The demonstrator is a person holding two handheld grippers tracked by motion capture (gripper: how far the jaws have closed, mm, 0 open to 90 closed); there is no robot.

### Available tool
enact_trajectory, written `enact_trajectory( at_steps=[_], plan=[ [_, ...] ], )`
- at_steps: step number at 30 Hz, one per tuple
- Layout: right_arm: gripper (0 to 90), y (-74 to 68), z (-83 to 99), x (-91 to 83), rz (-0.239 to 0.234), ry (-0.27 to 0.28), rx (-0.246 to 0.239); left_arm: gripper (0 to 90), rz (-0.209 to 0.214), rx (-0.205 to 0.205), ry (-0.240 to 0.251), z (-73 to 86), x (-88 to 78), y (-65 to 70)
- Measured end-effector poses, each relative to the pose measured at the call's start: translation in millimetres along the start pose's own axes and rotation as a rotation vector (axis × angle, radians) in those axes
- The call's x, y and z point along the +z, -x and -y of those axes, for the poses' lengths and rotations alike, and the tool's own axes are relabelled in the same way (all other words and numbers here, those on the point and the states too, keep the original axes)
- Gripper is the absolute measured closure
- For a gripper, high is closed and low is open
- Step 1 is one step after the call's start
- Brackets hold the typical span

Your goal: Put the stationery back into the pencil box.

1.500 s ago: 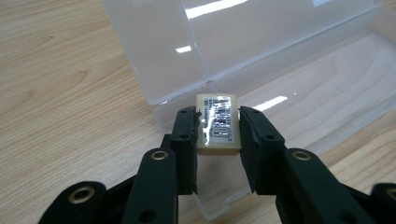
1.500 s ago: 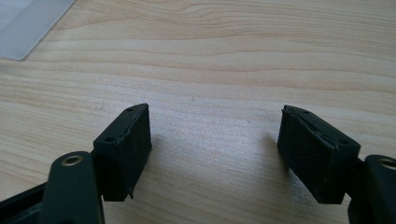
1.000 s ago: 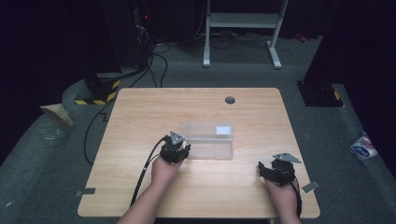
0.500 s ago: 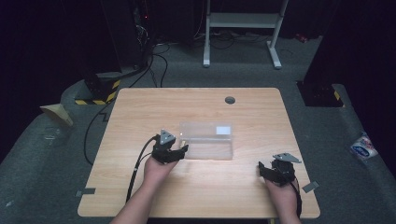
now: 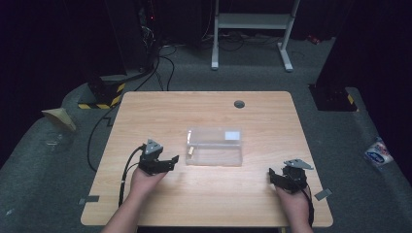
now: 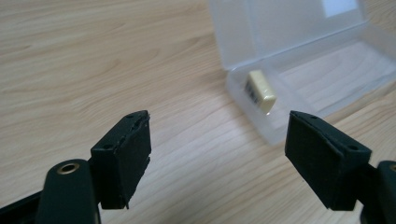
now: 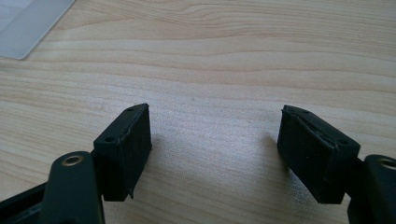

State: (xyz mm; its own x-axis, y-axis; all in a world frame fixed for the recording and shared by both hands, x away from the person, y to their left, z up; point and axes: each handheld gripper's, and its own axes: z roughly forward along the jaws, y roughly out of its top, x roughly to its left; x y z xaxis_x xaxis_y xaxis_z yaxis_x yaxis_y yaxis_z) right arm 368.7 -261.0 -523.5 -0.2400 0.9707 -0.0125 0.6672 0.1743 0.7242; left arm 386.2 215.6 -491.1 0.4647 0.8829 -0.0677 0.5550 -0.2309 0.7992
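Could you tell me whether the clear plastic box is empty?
Not empty: a small cream block lies inside the clear plastic box, near its left end.

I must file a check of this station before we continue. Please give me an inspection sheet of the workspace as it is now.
Surface: wooden table, no spills seen.
Job's things: clear plastic box near the table's middle; a small cream block lies inside at its left end.
Clutter: a round dark grommet near the far edge.
Grippers: left gripper open, jaws just been opening, nothing between them, short of the box; right gripper open, empty, near the right front corner.
Cables: a black cable trails from the left gripper; more lie on the floor.
Surroundings: grey floor, white stand behind, dark room.
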Motion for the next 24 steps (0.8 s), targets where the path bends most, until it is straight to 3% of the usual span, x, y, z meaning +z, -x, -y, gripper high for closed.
enact_trajectory(
  at_steps=[4,5,8,10,11,19,24],
  plan=[
    [25.6,0.1,0.0,0.0,0.000,0.000,-0.002,53.0,0.000,0.003,0.026,3.8,-0.8,-3.4],
    [25.6,0.1,0.0,0.0,0.001,0.001,-0.002,59.1,0.023,-0.003,0.041,-3.4,9.6,5.6],
    [25.7,0.1,0.0,0.0,0.001,0.001,-0.002,64.2,0.029,0.000,0.038,-12.0,26.1,19.0],
    [25.7,0.1,0.0,0.0,0.001,0.001,-0.002,79.3,0.039,0.028,0.013,-19.6,44.6,34.0],
    [25.7,0.2,0.1,0.1,0.001,0.002,-0.003,82.2,0.043,0.030,0.006,-21.3,48.5,36.9],
    [25.9,0.0,0.0,0.0,-0.001,0.001,0.000,87.9,0.064,0.015,-0.030,-25.7,64.0,49.2],
    [26.2,0.2,0.0,0.0,-0.001,0.002,-0.003,88.0,0.090,0.035,-0.033,-24.9,69.0,57.7]
  ],
)
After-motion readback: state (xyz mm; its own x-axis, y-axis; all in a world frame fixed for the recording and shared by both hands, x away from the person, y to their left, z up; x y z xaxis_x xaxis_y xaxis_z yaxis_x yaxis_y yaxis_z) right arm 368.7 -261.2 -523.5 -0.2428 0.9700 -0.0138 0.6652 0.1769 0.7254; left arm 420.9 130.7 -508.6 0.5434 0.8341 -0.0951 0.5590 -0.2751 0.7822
